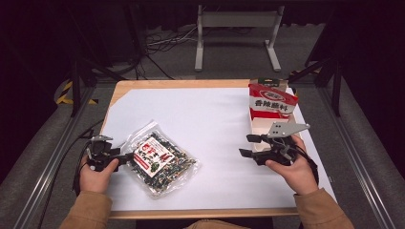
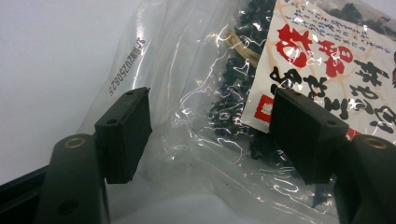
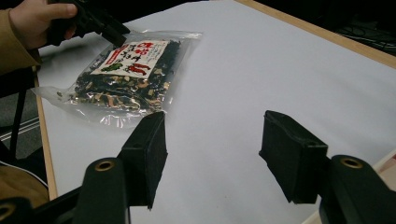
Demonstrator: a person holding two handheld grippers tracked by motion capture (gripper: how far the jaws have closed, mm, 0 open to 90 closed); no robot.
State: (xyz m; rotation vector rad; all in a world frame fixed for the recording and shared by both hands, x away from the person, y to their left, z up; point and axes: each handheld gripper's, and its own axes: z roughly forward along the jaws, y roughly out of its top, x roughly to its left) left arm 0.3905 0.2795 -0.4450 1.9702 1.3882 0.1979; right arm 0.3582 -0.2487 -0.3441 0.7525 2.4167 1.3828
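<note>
Left tongs [image 1: 128,156]: spread wide around the edge of the clear snack bag [image 1: 160,159] on the table [image 1: 215,119].
Right tongs [image 1: 247,145]: wide apart, holding nothing.

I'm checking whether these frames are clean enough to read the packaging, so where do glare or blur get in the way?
Left gripper view: bright glare streaks on the clear bag, yet its label print is sharp; the near jaws look soft. Right gripper view: the bag is small, its label unreadable, the foil glinting. High view: even light on the white sheet, dark surroundings; the red packet has legible large characters.
</note>
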